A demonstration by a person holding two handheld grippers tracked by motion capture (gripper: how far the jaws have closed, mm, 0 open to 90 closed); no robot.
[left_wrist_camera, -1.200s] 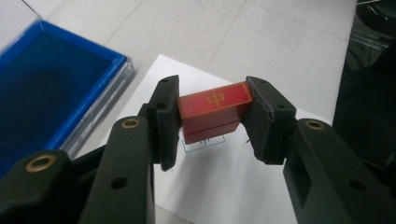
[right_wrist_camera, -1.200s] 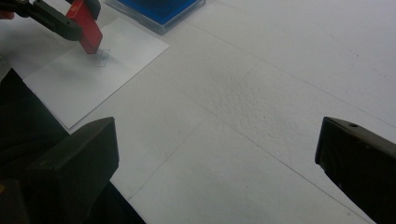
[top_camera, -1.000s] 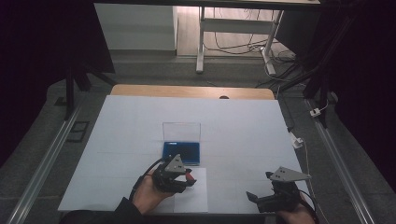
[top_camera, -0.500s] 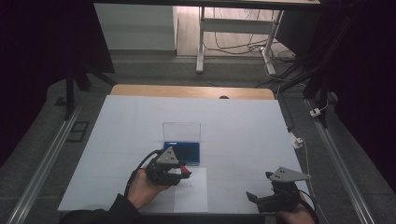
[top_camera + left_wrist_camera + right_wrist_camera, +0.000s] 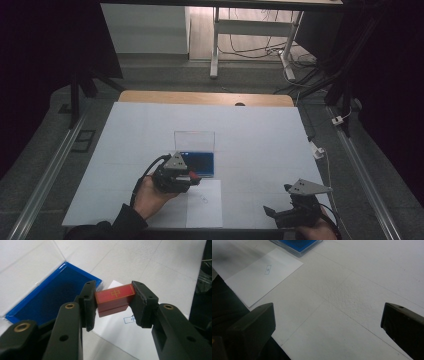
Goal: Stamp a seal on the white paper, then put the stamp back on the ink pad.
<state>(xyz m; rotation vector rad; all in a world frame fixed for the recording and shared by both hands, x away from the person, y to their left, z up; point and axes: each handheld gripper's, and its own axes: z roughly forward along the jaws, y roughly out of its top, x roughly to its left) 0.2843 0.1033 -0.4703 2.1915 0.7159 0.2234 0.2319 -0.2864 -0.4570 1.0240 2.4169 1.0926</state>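
Observation:
My left gripper point(image 5: 113, 303) is shut on a red stamp block point(image 5: 114, 299) with a gold character on its top face; the block hangs above a white sheet of paper point(image 5: 125, 332). In the high view the left gripper point(image 5: 194, 177) sits just in front of an open blue ink pad case point(image 5: 199, 162), at the paper's point(image 5: 205, 207) far edge. A small blue stamped mark point(image 5: 130, 319) shows on the paper below the block. My right gripper point(image 5: 274, 212) rests at the table's front right, its jaws wide apart with nothing between them point(image 5: 327, 322).
The case's clear lid point(image 5: 194, 140) stands upright behind the blue tray. A white mat point(image 5: 260, 135) covers the table, with a wooden strip point(image 5: 205, 98) at the far edge. Cables and a plug point(image 5: 317, 149) lie off the right side.
My left gripper has moved away from the front edge toward the blue case, carrying the red block and rising a little. The right gripper has stayed put.

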